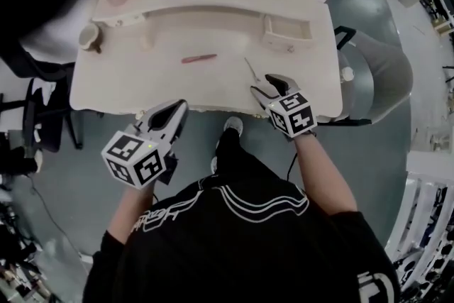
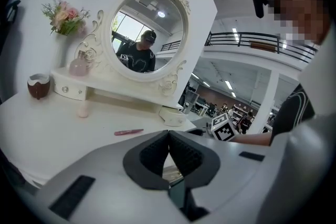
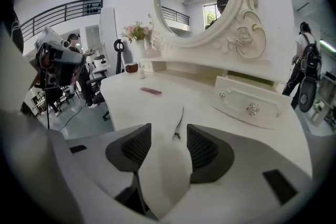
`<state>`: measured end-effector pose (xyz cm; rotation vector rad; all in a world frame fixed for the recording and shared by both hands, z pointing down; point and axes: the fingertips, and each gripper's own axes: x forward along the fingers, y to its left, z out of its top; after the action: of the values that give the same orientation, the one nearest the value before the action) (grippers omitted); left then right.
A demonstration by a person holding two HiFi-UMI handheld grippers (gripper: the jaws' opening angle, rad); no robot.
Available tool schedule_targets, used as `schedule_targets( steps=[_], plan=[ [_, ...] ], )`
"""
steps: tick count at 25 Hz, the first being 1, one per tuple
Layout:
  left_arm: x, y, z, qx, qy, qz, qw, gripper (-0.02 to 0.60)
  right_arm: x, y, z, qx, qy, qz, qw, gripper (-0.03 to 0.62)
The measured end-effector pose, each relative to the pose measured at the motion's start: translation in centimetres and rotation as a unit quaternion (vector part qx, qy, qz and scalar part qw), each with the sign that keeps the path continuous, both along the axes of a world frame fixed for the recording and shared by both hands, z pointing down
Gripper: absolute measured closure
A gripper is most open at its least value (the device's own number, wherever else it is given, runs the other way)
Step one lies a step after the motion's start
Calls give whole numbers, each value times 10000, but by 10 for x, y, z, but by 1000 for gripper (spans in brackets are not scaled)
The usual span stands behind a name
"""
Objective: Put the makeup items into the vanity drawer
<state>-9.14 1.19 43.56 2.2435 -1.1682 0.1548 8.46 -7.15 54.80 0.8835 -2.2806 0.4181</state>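
Makeup items, 2 of them, lie on the vanity top (image 1: 128, 81); neither is in the drawer (image 1: 287, 30).

Item 1, a pink makeup pencil (image 1: 198, 58), lies flat near the centre of the top, well apart from both my grippers.

Item 2, a thin makeup stick (image 1: 250, 69), lies to the right of item 1, its near end just ahead of my right gripper (image 1: 266, 85).

Right gripper: jaws apart, pads pressing on nothing. The thin makeup stick lies on the top in line with the gap, at the jaw tips.

Left gripper (image 1: 174, 110): positioned at the front edge of the top. Its own view shows the jaws together at the tips, with nothing in them.

Drawer: at the right end of the shelf (image 1: 213, 14) under the mirror (image 2: 149, 34), with a crystal knob (image 3: 253, 108) on its front, which projects forward of the shelf.
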Motion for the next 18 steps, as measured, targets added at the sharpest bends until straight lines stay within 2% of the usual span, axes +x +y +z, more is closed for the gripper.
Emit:
schedule_targets(
  steps=[6, 9, 12, 18],
  plan=[
    [-7, -20, 13, -209, 49, -141, 9997, 559, -3, -7, 25, -299, 149, -54, 9994, 403],
    [-7, -30, 17, -260, 59, -170, 9995, 559, -3, -10, 29, -380, 277, -109, 9988, 445],
    [-5, -40, 19, -303, 79, -214, 9993, 559, -1, -12, 30, -483, 328, -120, 9982, 456],
    [4, -54, 24, -368, 81, -140, 9992, 559, 1, -15, 31, -637, 460, -193, 9967, 503]
  ],
)
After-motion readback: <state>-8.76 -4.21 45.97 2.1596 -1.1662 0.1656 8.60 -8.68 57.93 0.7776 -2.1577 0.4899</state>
